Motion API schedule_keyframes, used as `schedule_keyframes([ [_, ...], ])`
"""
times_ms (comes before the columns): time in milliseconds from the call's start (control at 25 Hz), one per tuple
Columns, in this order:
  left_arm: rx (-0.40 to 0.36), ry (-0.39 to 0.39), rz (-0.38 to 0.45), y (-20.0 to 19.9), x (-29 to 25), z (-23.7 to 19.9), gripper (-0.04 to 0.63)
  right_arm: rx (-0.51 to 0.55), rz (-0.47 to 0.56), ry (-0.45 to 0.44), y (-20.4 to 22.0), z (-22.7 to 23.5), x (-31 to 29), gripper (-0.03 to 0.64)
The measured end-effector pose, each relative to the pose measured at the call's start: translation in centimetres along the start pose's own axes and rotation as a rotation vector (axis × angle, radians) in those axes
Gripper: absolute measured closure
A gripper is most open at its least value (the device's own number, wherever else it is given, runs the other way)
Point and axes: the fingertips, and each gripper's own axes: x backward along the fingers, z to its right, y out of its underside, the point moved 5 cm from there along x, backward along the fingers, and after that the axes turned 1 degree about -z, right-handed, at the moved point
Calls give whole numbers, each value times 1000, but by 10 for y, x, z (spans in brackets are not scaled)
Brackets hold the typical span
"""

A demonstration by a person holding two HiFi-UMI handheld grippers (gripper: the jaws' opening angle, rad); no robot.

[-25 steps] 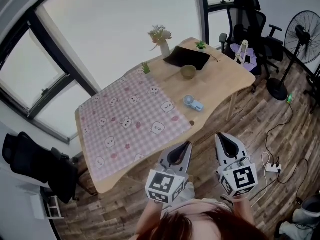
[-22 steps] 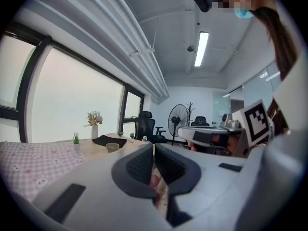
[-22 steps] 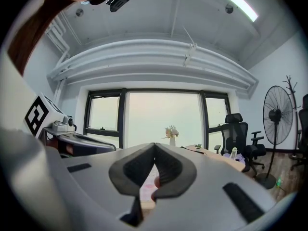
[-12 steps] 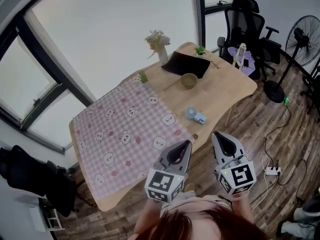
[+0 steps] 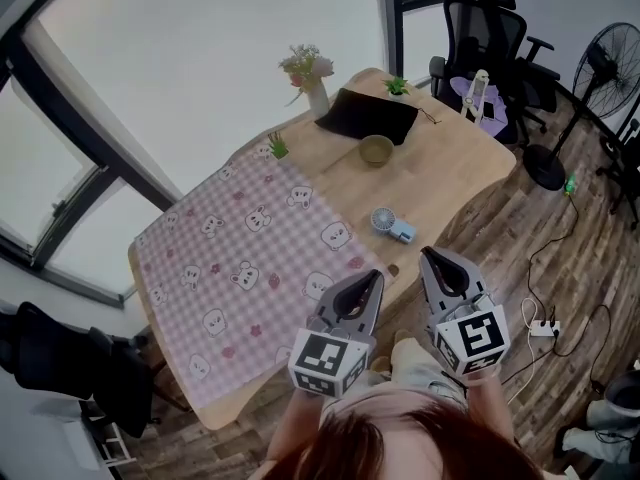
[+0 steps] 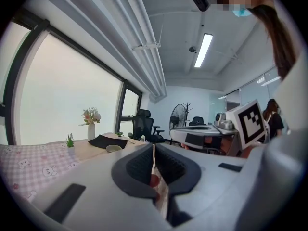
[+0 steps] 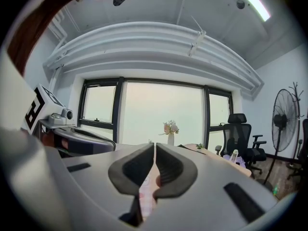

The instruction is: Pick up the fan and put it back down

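Note:
A small light-blue hand fan (image 5: 389, 224) lies flat on the wooden table (image 5: 450, 173), just right of the pink checked cloth (image 5: 250, 268) and close to the near edge. My left gripper (image 5: 366, 286) and right gripper (image 5: 432, 266) hover side by side in front of the table edge, short of the fan and nearly level. Both are shut with nothing between the jaws. In the left gripper view (image 6: 153, 148) and the right gripper view (image 7: 155, 148) the jaws meet; the fan is hidden behind them there.
On the far part of the table stand a vase of flowers (image 5: 309, 80), a dark mat (image 5: 375, 116), a green bowl (image 5: 376, 149) and two small plants (image 5: 277, 148). Office chairs (image 5: 490, 38) and a standing floor fan (image 5: 598, 68) stand to the right. Cables and a power strip (image 5: 545, 328) lie on the floor.
Both grippers have come forward toward the table; the table and fan now lie closer to them in the head view. Both stay shut.

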Motion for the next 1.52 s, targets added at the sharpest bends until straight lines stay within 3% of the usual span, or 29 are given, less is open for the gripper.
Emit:
schedule_keyframes([
  [1520,26,-67,-44,-20,-119,-65,581,135,-302,-265,99,63,-142,476],
])
